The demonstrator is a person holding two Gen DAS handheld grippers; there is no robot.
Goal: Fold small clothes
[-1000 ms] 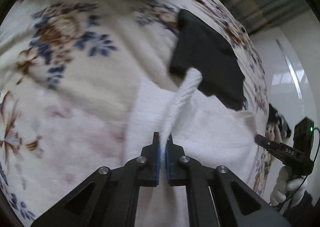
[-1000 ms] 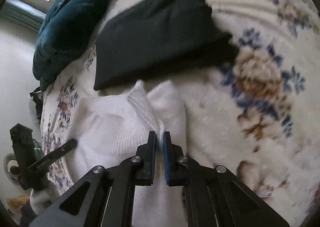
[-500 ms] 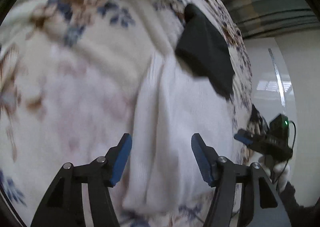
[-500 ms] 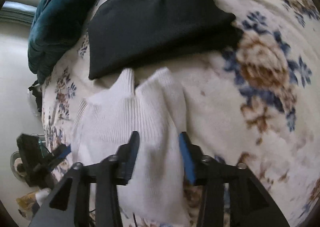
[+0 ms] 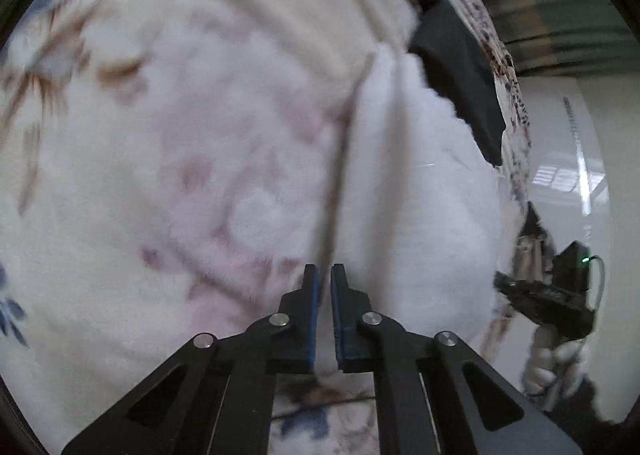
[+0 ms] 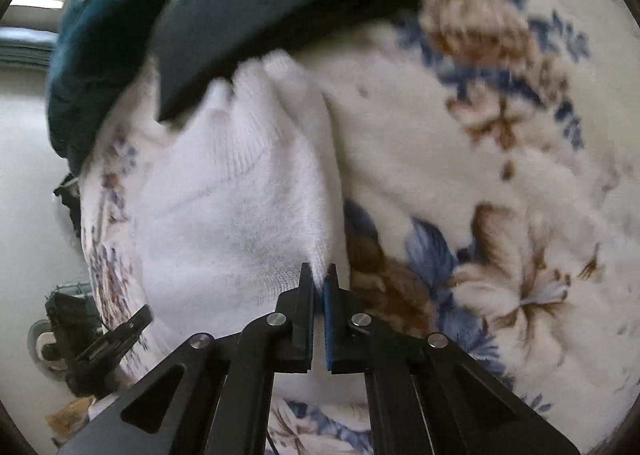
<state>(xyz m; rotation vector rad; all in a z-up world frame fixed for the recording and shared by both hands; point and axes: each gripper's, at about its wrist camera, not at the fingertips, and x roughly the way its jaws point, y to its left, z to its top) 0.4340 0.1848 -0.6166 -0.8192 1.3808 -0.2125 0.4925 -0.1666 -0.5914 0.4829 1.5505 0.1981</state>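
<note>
A white knitted garment (image 5: 416, 195) lies folded flat on a floral fleece blanket (image 5: 160, 155). My left gripper (image 5: 324, 269) is low at the garment's near left edge, its jaws closed on that edge. In the right wrist view the same white garment (image 6: 232, 207) runs away from my right gripper (image 6: 319, 270), which is shut on its near right edge with white knit pinched between the blue pads. A folded black garment (image 6: 280, 3) lies just beyond the white one, also seen as the black garment (image 5: 460, 63) at the upper right.
A dark teal cushion (image 6: 100, 35) sits behind the black garment at the bed's far end. The floral blanket (image 6: 500, 135) spreads wide to the right. A pale glossy floor (image 5: 568, 135) lies beyond the bed's edge. A white-gloved hand (image 5: 548, 367) holds the other tool there.
Both grippers let go of the raised white fold, opened, dropped toward the garment's near end and closed again on its side edges. The garment now lies flat.
</note>
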